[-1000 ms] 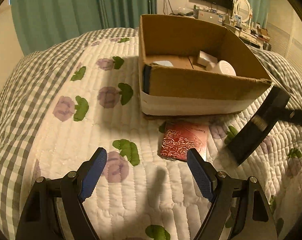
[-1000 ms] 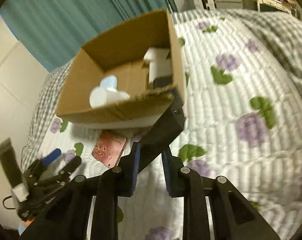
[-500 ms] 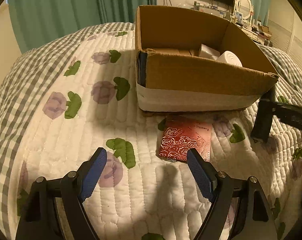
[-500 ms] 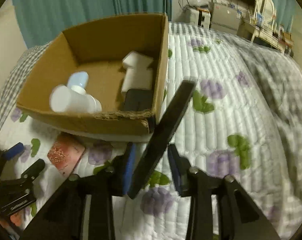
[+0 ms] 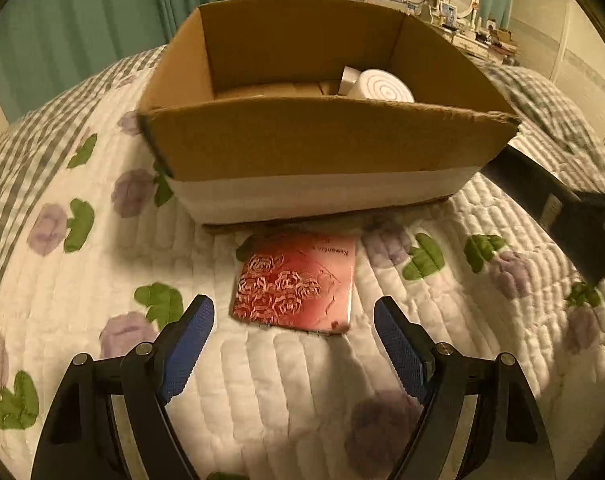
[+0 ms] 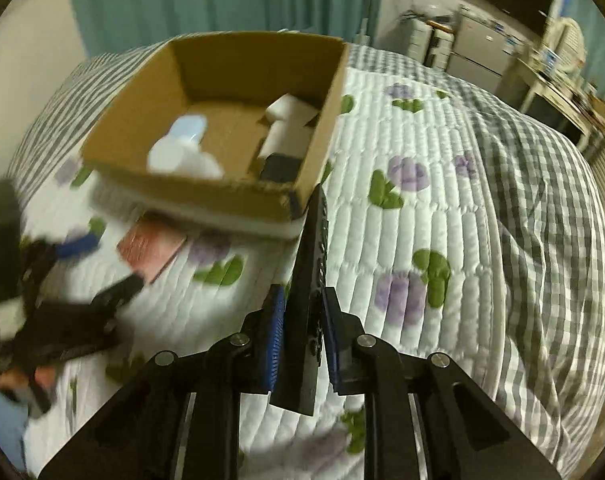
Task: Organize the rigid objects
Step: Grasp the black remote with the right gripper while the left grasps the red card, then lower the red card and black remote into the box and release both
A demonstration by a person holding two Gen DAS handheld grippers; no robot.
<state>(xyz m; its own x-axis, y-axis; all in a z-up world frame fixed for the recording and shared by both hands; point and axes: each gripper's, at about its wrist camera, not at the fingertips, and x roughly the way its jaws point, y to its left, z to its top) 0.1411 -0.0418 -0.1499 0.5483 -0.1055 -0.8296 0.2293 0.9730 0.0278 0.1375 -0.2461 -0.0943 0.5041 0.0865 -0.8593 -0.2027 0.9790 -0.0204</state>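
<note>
A red rose-patterned flat case point(image 5: 296, 282) lies on the quilted bed just in front of the cardboard box point(image 5: 322, 148). My left gripper point(image 5: 293, 334) is open and empty, its jaws on either side of the case's near edge, slightly above it. My right gripper point(image 6: 302, 322) is shut on a long black remote control point(image 6: 312, 264), held upright beside the box's near right corner point(image 6: 298, 200). The remote also shows in the left wrist view point(image 5: 558, 216). The box holds white bottles point(image 6: 182, 152), white blocks point(image 6: 290, 120) and a dark item point(image 6: 282, 168).
The bed has a white floral quilt point(image 6: 402, 208) with grey checked borders point(image 6: 542, 200). Green curtains point(image 5: 82, 20) hang behind. A desk with a mirror and clutter point(image 5: 462, 8) stands at the far right. The left gripper also shows in the right wrist view point(image 6: 62, 312).
My left gripper has moved forward and down toward the red case, which now sits between its jaws. My right gripper has turned the remote upright and swung it beside the box corner.
</note>
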